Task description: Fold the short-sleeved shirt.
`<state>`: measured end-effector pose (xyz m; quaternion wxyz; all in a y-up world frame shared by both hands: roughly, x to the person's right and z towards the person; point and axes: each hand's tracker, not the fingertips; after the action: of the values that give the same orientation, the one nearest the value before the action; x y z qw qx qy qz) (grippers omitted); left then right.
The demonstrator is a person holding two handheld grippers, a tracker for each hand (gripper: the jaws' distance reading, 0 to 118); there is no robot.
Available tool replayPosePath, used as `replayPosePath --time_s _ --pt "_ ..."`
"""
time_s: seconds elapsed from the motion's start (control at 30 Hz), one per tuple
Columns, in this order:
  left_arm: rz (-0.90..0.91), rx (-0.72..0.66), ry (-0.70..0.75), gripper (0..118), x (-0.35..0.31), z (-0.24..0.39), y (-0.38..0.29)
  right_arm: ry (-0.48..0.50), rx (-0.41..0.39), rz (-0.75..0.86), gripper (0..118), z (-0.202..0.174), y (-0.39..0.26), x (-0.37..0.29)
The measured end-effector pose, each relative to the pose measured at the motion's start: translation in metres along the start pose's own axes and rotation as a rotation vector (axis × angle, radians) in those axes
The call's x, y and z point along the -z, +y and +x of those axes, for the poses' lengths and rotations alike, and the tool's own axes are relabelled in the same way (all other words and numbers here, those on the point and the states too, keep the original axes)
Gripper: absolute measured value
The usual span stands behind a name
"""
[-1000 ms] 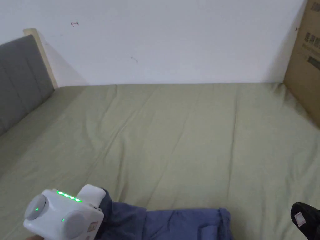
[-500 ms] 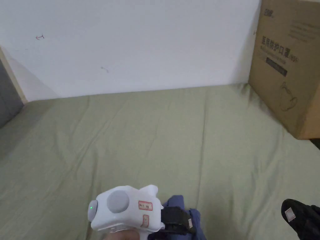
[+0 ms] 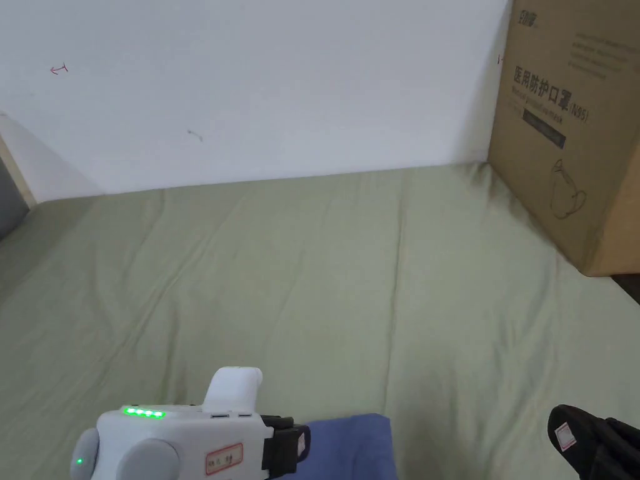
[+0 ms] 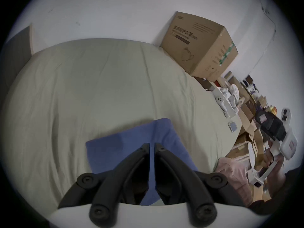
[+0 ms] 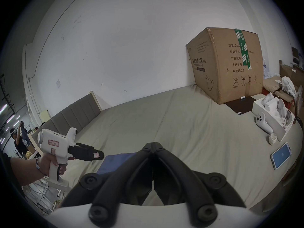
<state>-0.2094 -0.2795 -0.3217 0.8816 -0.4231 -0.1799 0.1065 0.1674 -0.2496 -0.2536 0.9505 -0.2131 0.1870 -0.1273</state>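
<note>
The blue shirt (image 4: 131, 147) lies folded into a neat rectangle on the green-sheeted bed (image 4: 82, 91), near the edge closest to the person. In the head view just its far end (image 3: 350, 444) peeks in at the bottom, the rest cut off by the frame.

Left gripper (image 4: 151, 146) now: in its own view the two black jaws stand almost together, a thin slit between them with blue cloth showing through from below, and nothing pinched. It hangs above the shirt; whether the tips touch the fabric is hard to tell. From the head view its white body and black jaws (image 3: 299, 445) sit at the bottom left, green lights lit. The right gripper view catches it from the side (image 5: 98, 155), a hand (image 5: 49, 164) wrapped around the handle, jaws pointing toward the shirt (image 5: 115, 160).

Right gripper (image 5: 152, 145): jaws fully together, empty, held off to the right of the shirt. The head view shows only a dark tip (image 3: 575, 437) at the corner.

A big cardboard box (image 5: 227, 63) stands at the far right of the bed against the wall. A phone (image 5: 281, 155) and a white tray (image 5: 273, 116) of small items lie along the right edge; the items are too blurred to name.
</note>
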Motion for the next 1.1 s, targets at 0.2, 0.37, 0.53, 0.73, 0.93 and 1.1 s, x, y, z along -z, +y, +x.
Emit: replayPosePath --time_s 0.2,0.37,0.53,0.73,0.93,1.1 --pt "-0.134 0.008 -0.066 6 0.074 0.028 -0.011 -0.004 -0.01 -0.014 0 0.0 -0.002 -0.002" --pt "-0.285 -0.038 -0.066 5 0.141 0.039 -0.039 -0.022 -0.013 -0.02 0 0.006 -0.001 -0.004" --pt "-0.225 -0.135 -0.103 4 0.136 0.037 -0.044 -0.027 0.009 -0.027 0 0.008 -0.002 -0.002" --pt "0.059 -0.026 -0.111 4 0.057 0.05 -0.039 0.009 0.006 -0.027 0 -0.005 0.003 0.0" --pt "0.582 0.126 0.194 4 -0.074 0.06 -0.035 0.028 -0.084 0.14 0 -0.032 0.026 -0.012" --pt "0.824 0.175 0.48 4 -0.13 0.06 -0.061 -0.064 -0.225 0.415 0 -0.057 0.026 -0.026"
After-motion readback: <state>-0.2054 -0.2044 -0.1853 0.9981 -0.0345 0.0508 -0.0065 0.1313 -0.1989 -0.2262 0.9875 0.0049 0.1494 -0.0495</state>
